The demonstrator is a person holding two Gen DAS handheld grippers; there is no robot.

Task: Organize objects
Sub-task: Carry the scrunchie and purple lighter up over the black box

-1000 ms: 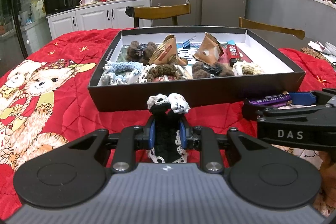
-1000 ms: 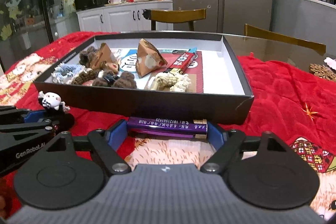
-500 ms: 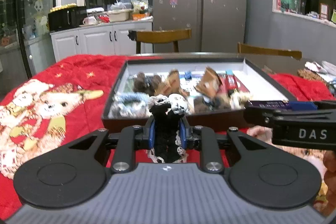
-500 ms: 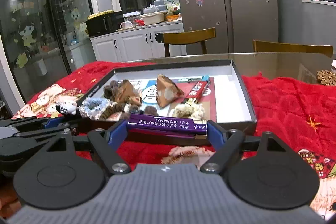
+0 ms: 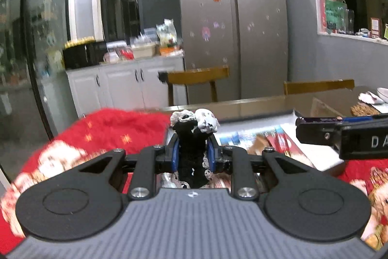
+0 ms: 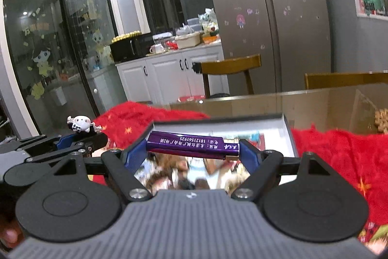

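My left gripper [image 5: 192, 153] is shut on a black lace hair tie with a small white figure [image 5: 194, 137] on top; it also shows in the right wrist view [image 6: 81, 124]. My right gripper [image 6: 194, 152] is shut on a purple lighter [image 6: 191, 145] held crosswise between its blue pads. Both are raised over the near part of the black box [image 6: 289, 135], whose white inside holds several blurred trinkets. The right gripper shows at the right of the left wrist view [image 5: 339, 135].
A red patterned cloth [image 6: 339, 154] covers the table around the box. Bare glass tabletop [image 6: 315, 101] lies beyond it, with two wooden chairs [image 6: 230, 64] behind. White cabinets and a steel fridge [image 6: 278, 16] stand at the back.
Both grippers have risen and moved forward over the box, each still holding its object. The box has dropped low in both views and is now blurred.
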